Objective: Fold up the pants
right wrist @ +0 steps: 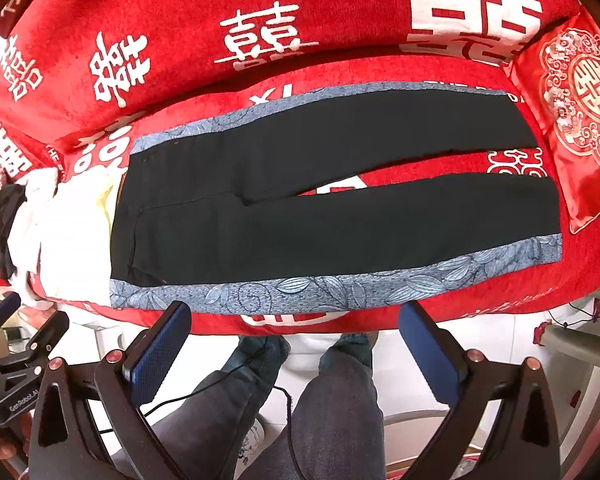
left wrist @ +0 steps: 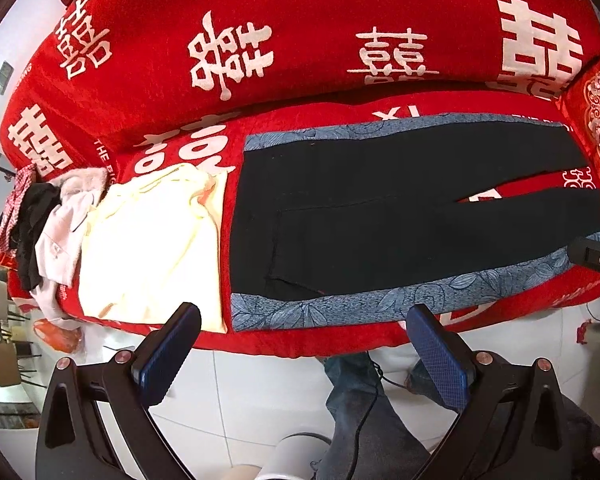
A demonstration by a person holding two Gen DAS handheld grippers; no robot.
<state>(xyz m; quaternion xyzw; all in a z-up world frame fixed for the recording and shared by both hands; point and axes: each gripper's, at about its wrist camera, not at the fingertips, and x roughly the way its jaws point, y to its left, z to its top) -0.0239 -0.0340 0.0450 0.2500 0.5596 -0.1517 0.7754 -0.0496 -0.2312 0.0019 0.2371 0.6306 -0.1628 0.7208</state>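
Observation:
Black pants [left wrist: 380,216] with blue-grey floral side stripes [left wrist: 340,304] lie flat on the red sofa seat, waistband to the left, both legs spread to the right. They also show in the right wrist view [right wrist: 320,216]. My left gripper [left wrist: 302,320] is open and empty, just in front of the sofa's front edge near the waistband side. My right gripper [right wrist: 294,316] is open and empty, in front of the near stripe [right wrist: 300,288] at the pants' middle. Part of the right gripper [left wrist: 596,258] shows at the right of the left wrist view.
A pile of cream, pink and dark clothes [left wrist: 140,240] lies left of the pants. A red embroidered cushion [right wrist: 576,112] sits at the right by the leg ends. The sofa back [left wrist: 300,40] rises behind. The person's legs [right wrist: 320,400] and a cable are below on white tile floor.

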